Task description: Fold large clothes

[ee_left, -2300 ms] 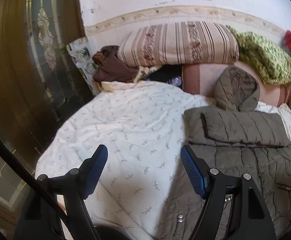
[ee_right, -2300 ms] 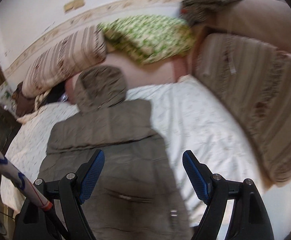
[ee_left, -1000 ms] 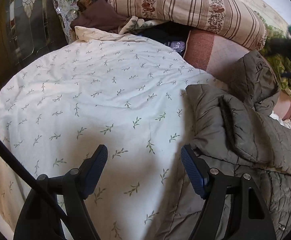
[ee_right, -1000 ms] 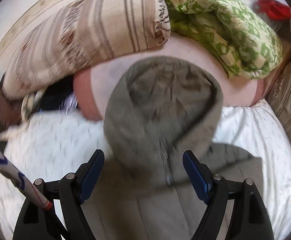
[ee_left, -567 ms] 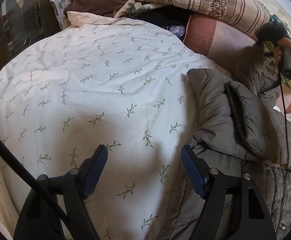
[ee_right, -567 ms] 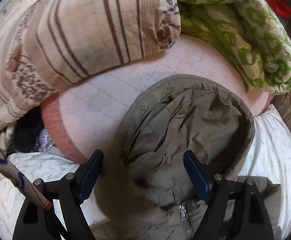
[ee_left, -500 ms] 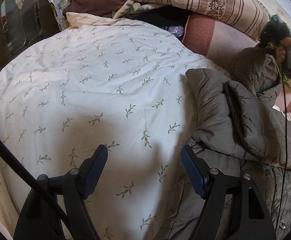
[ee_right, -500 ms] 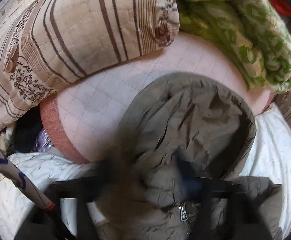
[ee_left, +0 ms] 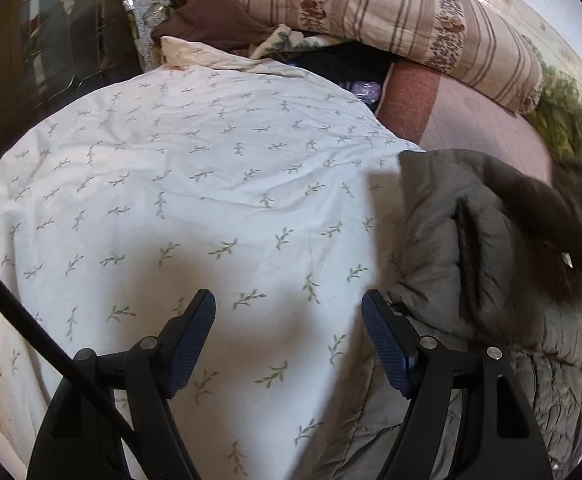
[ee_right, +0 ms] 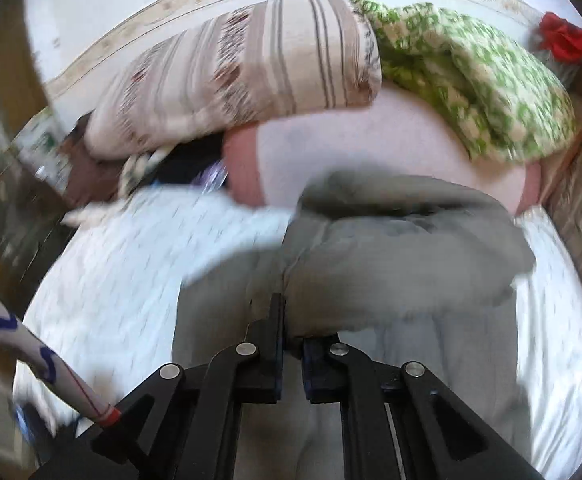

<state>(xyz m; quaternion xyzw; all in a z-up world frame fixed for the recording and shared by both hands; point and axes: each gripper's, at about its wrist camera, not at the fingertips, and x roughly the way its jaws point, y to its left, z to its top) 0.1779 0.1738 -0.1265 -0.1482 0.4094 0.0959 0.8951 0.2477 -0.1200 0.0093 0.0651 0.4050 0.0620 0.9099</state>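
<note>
An olive quilted hooded jacket (ee_left: 471, 240) lies on a white leaf-print bedspread (ee_left: 195, 184), sleeve folded across its chest. My left gripper (ee_left: 289, 332) is open and empty, low over the bedspread just left of the jacket's edge. My right gripper (ee_right: 291, 336) is shut on the jacket's hood (ee_right: 403, 256) and holds it lifted and pulled over the jacket's body; the view is blurred by motion. The hood also shows as a dark blur at the right of the left wrist view (ee_left: 579, 216).
A striped pillow (ee_left: 391, 16), a green patterned blanket (ee_right: 471, 76) and a pink cushion (ee_left: 463, 116) lie at the head of the bed. Brown clothes (ee_left: 211, 24) are piled at the far left corner. A dark glass door (ee_left: 51, 40) stands left of the bed.
My right gripper closed on the hood and has pulled it back toward the jacket's body. My left gripper has stayed open in nearly the same place.
</note>
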